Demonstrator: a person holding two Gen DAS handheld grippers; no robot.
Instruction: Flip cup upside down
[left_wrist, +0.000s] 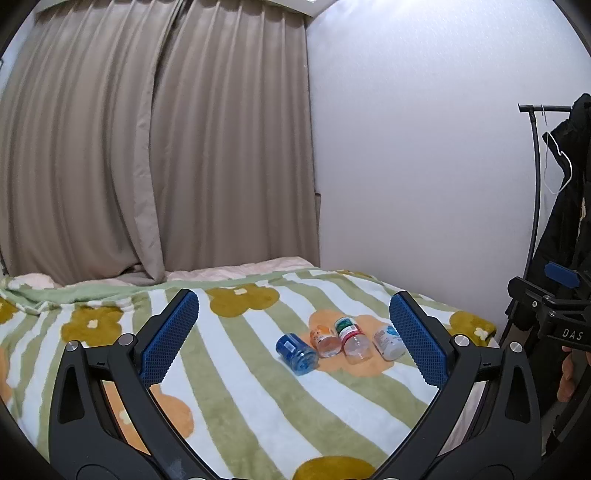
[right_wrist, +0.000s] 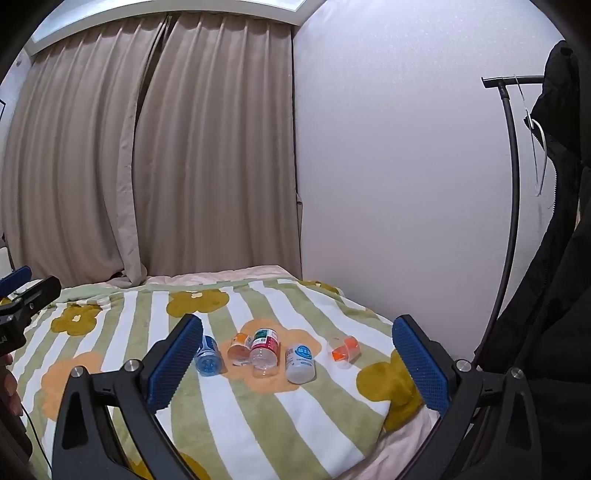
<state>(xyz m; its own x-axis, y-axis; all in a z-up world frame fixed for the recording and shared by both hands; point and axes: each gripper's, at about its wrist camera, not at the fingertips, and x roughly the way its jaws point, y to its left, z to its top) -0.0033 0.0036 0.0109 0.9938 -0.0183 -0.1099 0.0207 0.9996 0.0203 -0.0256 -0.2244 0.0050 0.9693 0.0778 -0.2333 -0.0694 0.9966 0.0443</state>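
Several small plastic cups lie on their sides in a row on the striped flower blanket. They are a blue cup, an orange cup, a clear cup with a red and green label and a white cup. A little apart to the right lies a clear cup with orange inside. The left wrist view shows the blue cup and the white cup. My left gripper and right gripper both hover open, short of the cups, holding nothing.
The bed meets beige curtains at the back and a white wall on the right. A black clothes rack with a dark coat stands right of the bed. The blanket's front right corner drops off.
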